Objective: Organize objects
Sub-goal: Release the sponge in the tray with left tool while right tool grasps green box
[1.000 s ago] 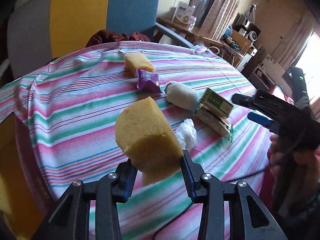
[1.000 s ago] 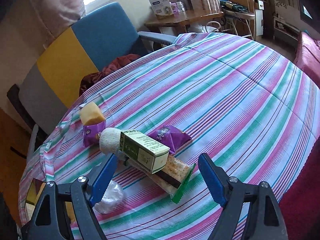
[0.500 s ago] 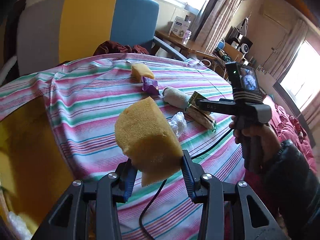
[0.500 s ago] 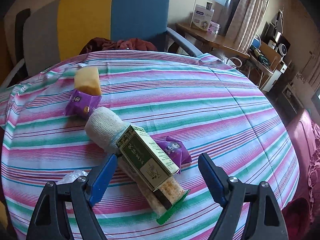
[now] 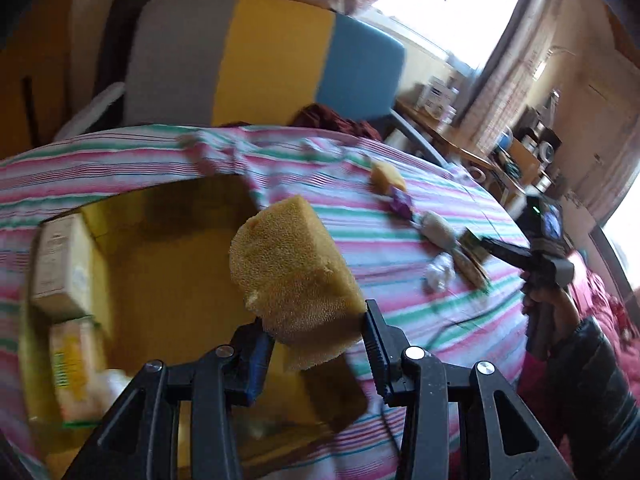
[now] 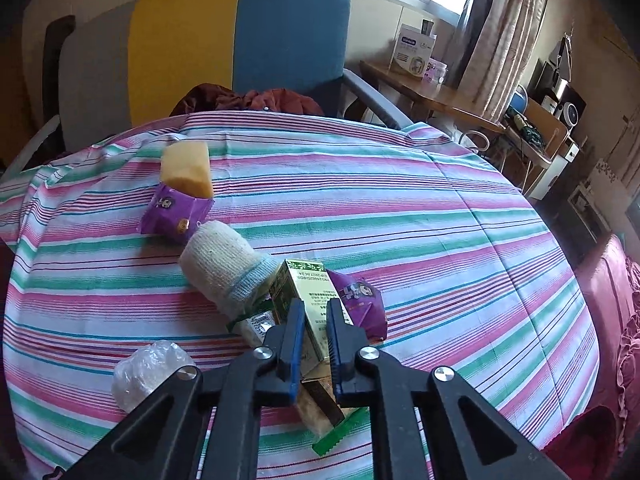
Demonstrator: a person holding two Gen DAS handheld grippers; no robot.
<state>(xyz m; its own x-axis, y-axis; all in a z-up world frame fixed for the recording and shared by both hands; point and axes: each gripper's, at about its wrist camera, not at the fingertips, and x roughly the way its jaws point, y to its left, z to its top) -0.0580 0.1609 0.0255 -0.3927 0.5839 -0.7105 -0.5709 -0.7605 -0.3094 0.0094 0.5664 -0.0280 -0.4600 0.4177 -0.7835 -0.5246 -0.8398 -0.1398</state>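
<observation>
Tilting downward, right tongs (image 6: 313,314) clamped on green box (image 6: 306,294).

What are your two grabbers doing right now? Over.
Left gripper shut on sponge, over yellow box. Right gripper just closed on green carton. Nothing in the way.

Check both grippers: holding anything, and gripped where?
Left gripper clamps the big yellow sponge at its near lower end. Right gripper, jaws just closed, pinches the green box across its long sides.

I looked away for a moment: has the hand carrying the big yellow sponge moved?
Yes. The left gripper, shut on the sponge, has swung left, away from the snack pile, to above the yellow box.
</observation>
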